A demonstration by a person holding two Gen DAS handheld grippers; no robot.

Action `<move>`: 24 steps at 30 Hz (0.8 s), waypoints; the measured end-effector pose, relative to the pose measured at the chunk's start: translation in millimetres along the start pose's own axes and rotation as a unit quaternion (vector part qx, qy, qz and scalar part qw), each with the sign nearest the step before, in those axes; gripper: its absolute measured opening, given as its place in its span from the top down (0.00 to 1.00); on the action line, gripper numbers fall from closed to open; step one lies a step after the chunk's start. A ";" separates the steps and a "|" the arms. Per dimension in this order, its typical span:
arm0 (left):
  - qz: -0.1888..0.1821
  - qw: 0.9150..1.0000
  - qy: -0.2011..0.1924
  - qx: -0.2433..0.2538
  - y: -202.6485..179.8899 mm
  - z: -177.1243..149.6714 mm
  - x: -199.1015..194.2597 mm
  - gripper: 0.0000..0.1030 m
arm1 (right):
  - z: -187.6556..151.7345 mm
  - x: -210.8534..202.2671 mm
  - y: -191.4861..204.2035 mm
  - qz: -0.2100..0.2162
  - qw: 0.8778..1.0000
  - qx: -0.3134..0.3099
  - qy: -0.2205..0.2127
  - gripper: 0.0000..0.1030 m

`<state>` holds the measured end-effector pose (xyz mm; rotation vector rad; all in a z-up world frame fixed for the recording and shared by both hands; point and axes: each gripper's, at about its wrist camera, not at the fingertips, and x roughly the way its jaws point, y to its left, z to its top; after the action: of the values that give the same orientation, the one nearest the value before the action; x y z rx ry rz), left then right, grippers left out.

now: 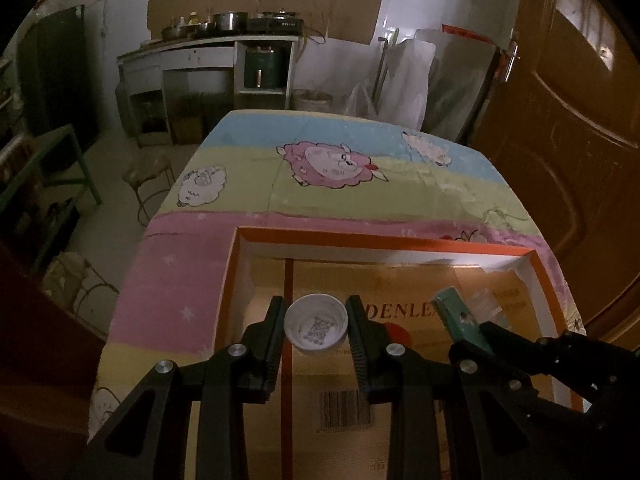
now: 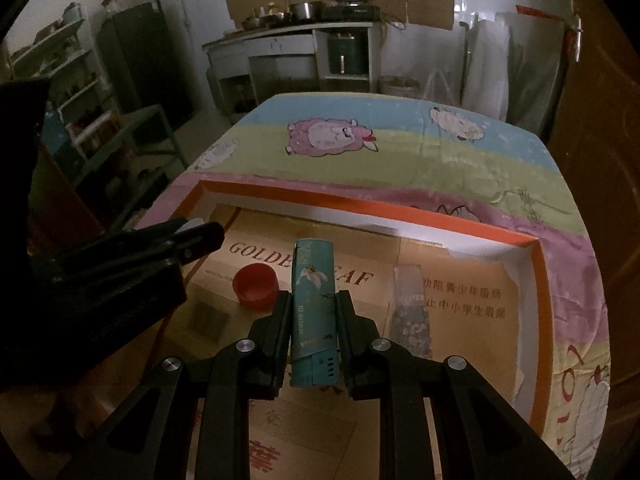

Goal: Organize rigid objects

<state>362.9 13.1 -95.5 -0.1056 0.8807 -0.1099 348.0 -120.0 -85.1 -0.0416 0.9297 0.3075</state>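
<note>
My left gripper (image 1: 315,322) is shut on a white bottle cap (image 1: 315,325), its open side up, held over the orange-rimmed box (image 1: 384,240). My right gripper (image 2: 314,312) is shut on a teal lighter (image 2: 314,304) that points forward, over the same box (image 2: 360,204). The lighter (image 1: 460,314) and right gripper also show at the right of the left wrist view. A red bottle cap (image 2: 255,284) lies on the box's cardboard floor, left of the lighter. A clear flowered lighter (image 2: 410,312) lies to its right. The left gripper (image 2: 192,240) shows at left.
The box sits on a table with a cartoon sheep cloth (image 1: 332,164). A brown door (image 1: 560,120) stands at the right. A stool (image 1: 148,172) and green frame (image 1: 60,160) stand left of the table. A kitchen counter (image 1: 208,48) with pots is at the back.
</note>
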 end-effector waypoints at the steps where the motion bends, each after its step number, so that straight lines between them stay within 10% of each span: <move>1: 0.000 1.000 0.002 0.001 -0.5 -0.5 0.8 0.70 | -0.4 1.0 -0.3 -0.001 1.000 0.000 0.002 0.78; 24: 0.016 0.998 0.053 0.016 -3.1 -9.2 24.9 0.70 | -8.5 18.3 0.7 -0.007 0.999 -0.009 0.039 0.78</move>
<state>371.3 6.1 -119.9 -0.0557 0.9853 -0.1001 351.4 -116.3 -104.7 -0.0774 1.0045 0.3027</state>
